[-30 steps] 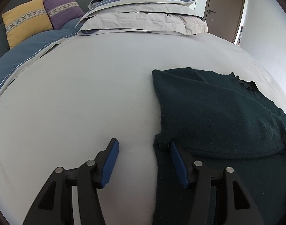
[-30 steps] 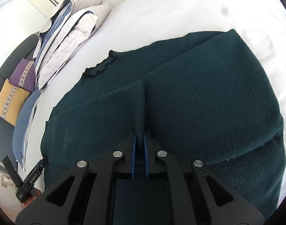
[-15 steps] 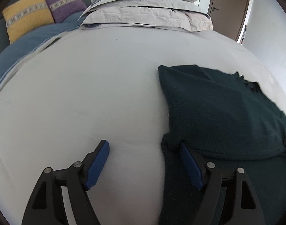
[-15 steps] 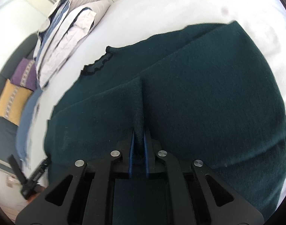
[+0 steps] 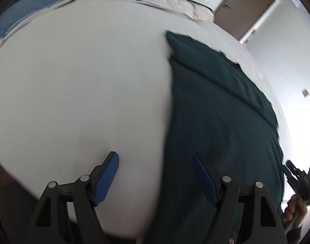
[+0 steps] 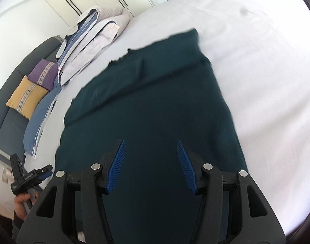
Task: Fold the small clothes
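Lying flat on the white bed (image 6: 256, 77): one dark green garment (image 6: 155, 105), folded, reaching the near edge, its frilled neckline towards the stacked pillows (image 6: 93, 34) at the head. Right gripper (image 6: 150, 162): jaws opening above the cloth, nothing pinched between the blue pads. Left gripper (image 5: 155, 174): jaws apart and closing slightly, straddling the garment's left border, one pad over bare sheet, one over the cloth, grasping nothing. Yellow cushion (image 6: 26, 97) and purple cushion (image 6: 43, 74) on a grey sofa beside the bed.

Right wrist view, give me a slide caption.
Right gripper, jaws opening, empty above folded dark green knit garment on white bed.
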Tool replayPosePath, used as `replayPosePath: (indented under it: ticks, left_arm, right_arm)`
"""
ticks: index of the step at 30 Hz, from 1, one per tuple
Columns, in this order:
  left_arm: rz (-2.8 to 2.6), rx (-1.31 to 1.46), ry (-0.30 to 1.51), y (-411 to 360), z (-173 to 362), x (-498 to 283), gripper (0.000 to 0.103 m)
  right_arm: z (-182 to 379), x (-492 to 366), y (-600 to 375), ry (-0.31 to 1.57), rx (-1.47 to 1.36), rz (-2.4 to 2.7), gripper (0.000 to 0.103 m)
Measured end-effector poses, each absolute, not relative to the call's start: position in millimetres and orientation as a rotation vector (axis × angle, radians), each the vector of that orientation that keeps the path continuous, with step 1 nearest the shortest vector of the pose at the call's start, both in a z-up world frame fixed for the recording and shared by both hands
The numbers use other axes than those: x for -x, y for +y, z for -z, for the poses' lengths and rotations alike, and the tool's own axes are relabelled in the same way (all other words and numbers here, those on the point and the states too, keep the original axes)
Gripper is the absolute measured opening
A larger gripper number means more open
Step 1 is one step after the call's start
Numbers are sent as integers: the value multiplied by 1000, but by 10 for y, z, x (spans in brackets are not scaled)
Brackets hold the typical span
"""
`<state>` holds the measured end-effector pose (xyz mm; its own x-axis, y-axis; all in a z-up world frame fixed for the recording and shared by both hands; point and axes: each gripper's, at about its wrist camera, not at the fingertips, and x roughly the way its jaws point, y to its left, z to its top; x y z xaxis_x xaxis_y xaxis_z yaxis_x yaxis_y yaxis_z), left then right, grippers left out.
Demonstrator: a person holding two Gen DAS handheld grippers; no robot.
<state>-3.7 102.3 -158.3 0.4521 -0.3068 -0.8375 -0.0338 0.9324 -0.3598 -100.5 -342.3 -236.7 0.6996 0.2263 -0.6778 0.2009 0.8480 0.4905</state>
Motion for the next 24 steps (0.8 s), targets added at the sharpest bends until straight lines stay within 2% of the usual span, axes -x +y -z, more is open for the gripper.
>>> replayPosePath:
  ticks: [7, 13, 15, 17, 19, 22, 24]
  left_arm:
    - [333, 408, 1204, 987, 1706, 458, 76]
    - [367, 496, 1294, 995, 1949, 608, 65]
    - [369, 535, 1275, 1020, 1964, 603, 64]
    - [356, 565, 1274, 1061, 1972, 579, 58]
    - [346, 584, 1271, 1093, 1975, 559, 45]
    - [342, 576, 1276, 1111, 1983, 570, 36]
    - [343, 563, 1271, 1102, 1971, 595, 24]
  right_arm:
    - [2518, 1601, -3607, 817, -631, -43, 51]
    - [2532, 1936, -3758, 830, -648, -45, 51]
    - [2542, 1984, -3818, 840, -649, -39, 50]
    - [2552, 2039, -3863, 848, -648, -22, 48]
    - [2557, 2094, -3917, 855, -654, -11, 46]
    - [2543, 2211, -3972, 866, -653, 3, 46]
    - [2525, 2283, -3997, 879, -640, 23, 46]
